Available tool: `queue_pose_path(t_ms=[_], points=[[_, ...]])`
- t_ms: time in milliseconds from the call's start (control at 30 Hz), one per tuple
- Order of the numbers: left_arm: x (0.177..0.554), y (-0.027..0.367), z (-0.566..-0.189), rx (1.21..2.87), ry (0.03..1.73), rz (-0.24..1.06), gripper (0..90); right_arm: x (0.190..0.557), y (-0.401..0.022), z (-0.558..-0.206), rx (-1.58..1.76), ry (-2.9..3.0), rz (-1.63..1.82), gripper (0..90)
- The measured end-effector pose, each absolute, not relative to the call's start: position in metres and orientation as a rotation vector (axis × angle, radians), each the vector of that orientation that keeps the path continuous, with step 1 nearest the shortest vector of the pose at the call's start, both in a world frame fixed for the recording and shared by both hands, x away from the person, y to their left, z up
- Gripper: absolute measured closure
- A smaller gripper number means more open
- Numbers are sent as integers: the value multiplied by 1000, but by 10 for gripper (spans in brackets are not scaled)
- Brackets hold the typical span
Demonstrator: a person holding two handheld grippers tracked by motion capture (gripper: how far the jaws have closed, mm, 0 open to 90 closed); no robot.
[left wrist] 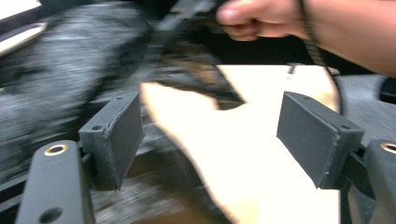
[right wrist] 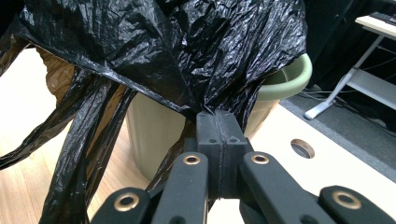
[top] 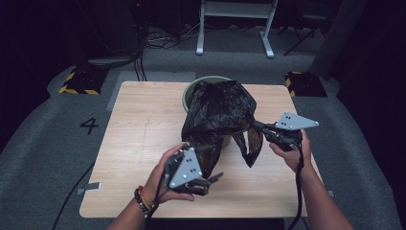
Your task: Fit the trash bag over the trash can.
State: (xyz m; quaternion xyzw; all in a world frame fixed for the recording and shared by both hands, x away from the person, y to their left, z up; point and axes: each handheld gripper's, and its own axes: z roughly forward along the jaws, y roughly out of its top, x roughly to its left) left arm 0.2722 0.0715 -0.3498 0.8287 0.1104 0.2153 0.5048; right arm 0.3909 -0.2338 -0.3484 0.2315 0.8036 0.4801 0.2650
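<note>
Your right gripper (right wrist: 218, 122) pinches the black bag (top: 218, 112) over the green bin (right wrist: 280, 79) near the table's (top: 143, 124) far edge — left gripper (left wrist: 210, 135) wide, nothing between; its view's blurred, bag mostly hides the bin.

A white-legged desk frame (top: 237, 24) stands beyond the wooden table (top: 143, 124), with yellow-black striped blocks (top: 79, 81) nearby.
</note>
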Motion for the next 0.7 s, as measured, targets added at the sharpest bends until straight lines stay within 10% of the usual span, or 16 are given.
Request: queue_pose_path(t_ms=[267, 700], points=[[288, 34, -393, 2164, 385, 561, 322, 391, -231, -350, 628, 2178, 1310, 900], [329, 81, -403, 1883, 742, 698, 254, 390, -230, -354, 611, 2220, 1315, 900]])
